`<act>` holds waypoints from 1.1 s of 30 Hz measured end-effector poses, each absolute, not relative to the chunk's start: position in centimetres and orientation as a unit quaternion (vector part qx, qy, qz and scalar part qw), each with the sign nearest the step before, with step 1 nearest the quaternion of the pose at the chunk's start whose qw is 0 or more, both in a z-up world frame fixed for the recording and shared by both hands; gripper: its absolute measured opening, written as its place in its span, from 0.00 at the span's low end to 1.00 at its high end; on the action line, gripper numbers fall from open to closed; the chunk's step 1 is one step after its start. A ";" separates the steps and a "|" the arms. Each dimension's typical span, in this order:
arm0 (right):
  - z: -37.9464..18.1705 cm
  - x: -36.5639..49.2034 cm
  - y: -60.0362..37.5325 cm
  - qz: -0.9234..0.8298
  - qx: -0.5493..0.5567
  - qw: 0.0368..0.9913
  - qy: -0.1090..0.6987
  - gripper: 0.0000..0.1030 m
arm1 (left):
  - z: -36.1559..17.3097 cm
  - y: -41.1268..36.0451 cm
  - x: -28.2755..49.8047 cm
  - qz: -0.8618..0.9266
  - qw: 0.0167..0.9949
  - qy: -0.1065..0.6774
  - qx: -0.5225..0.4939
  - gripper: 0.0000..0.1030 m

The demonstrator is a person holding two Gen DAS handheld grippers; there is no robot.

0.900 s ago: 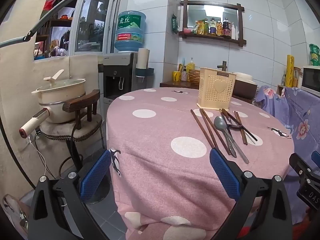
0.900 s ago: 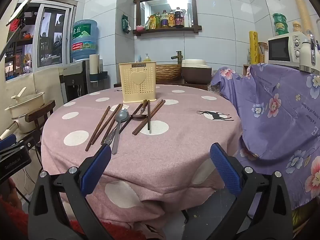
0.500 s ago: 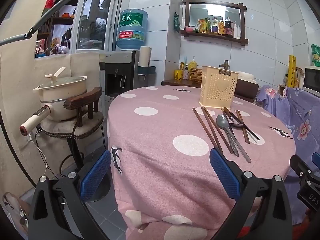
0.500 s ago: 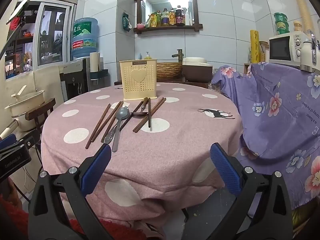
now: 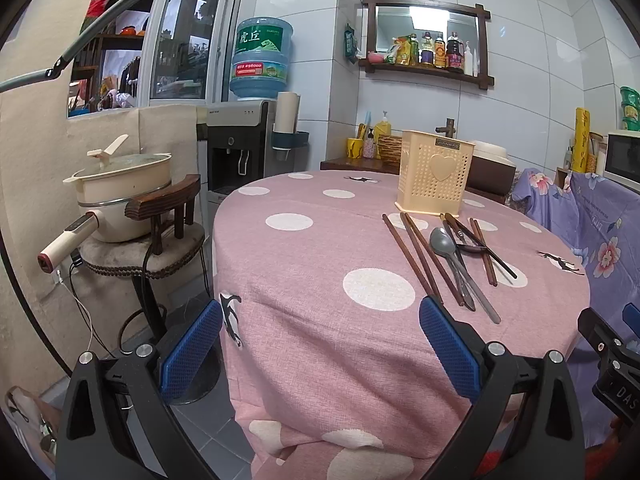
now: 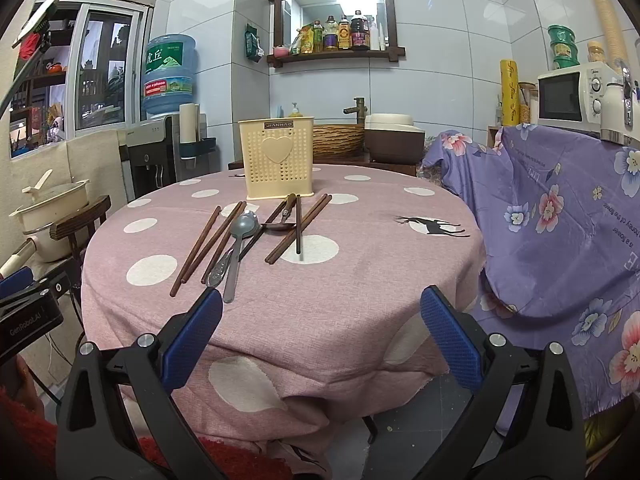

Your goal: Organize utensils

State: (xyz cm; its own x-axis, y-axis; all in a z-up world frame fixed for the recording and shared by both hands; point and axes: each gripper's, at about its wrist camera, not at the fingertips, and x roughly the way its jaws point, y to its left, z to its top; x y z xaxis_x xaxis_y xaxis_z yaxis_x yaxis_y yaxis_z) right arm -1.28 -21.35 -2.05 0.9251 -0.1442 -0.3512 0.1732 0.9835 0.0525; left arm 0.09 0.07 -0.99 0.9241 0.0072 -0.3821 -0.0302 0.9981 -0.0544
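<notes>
A cream perforated utensil holder (image 6: 276, 159) with a heart stands upright at the far side of the round pink dotted table (image 6: 360, 280); it also shows in the left wrist view (image 5: 434, 174). In front of it lie several brown chopsticks (image 6: 202, 247), a grey spoon (image 6: 240, 236) and a dark spoon (image 6: 280, 225), loosely fanned. They also show in the left wrist view, chopsticks (image 5: 412, 258) and grey spoon (image 5: 444, 242). My left gripper (image 5: 320, 344) is open and empty at the table's near left edge. My right gripper (image 6: 320, 334) is open and empty before the near edge.
A chair (image 5: 160, 220) bearing a cream pot (image 5: 120, 184) stands left of the table. A water dispenser (image 5: 244, 148) is behind it. Purple floral cloth (image 6: 560, 220) covers furniture at the right, with a microwave (image 6: 568, 94) on top. A sink counter (image 6: 360, 140) lies behind the holder.
Both grippers have shifted slightly closer to the table; the utensils sit a little higher and nearer in view. Nothing on the table has moved. Both grippers stay open.
</notes>
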 end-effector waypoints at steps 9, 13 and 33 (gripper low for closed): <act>-1.6 -1.5 -21.3 -0.081 0.040 0.980 0.176 0.95 | -1.6 0.0 0.2 0.009 0.980 0.195 -0.031 0.95; -1.7 -1.5 -21.3 -0.081 0.040 0.980 0.177 0.95 | -2.1 -0.1 0.3 0.008 0.980 0.196 -0.032 0.95; -1.6 -1.5 -21.1 -0.079 0.037 0.980 0.179 0.95 | -1.1 0.0 0.1 0.010 0.980 0.197 -0.032 0.95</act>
State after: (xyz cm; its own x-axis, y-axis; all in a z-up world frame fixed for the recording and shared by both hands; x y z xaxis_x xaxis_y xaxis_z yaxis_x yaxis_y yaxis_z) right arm -1.48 -21.05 -1.63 0.9238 -0.1416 -0.3558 0.1683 0.9847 0.0450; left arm 0.14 0.03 -1.07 0.9224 0.0067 -0.3861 -0.0319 0.9978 -0.0589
